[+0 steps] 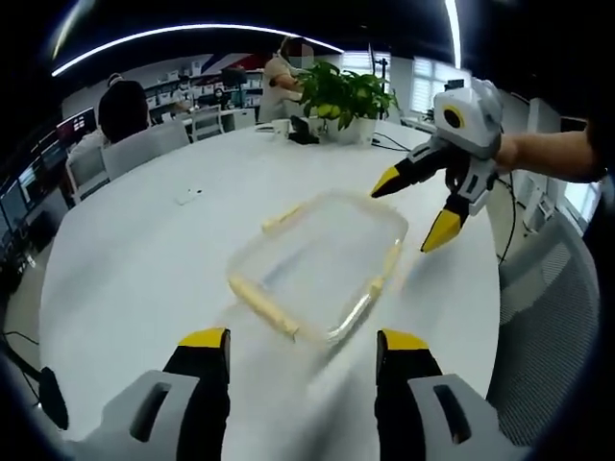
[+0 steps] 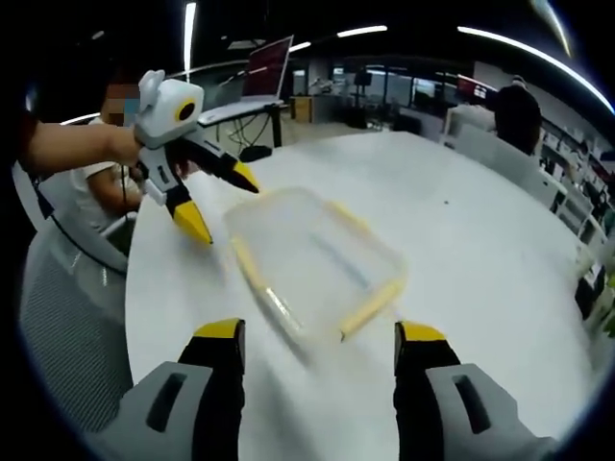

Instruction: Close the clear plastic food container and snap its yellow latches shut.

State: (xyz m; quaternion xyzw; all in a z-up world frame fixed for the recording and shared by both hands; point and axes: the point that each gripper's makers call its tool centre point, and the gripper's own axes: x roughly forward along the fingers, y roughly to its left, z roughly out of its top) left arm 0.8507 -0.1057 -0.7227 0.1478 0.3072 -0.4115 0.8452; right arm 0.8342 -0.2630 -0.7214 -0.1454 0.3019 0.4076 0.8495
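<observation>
The clear plastic food container (image 1: 322, 264) sits mid-table (image 1: 144, 259), light and likely to skid, best pressed at its yellow latches (image 1: 261, 305); both grippers, left (image 1: 303, 351) and right (image 2: 317, 341), hover with fingers spread, empty.

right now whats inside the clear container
Nothing shows inside the clear container; the white table shows through it. The picture is blurred, so small contents cannot be ruled out.

A round white table (image 1: 144, 259) spreads ahead of the claw. A leafy green potted plant (image 1: 346, 96) stands far beyond it. Grey mesh office chairs (image 1: 144, 146) line the far-left edge.
</observation>
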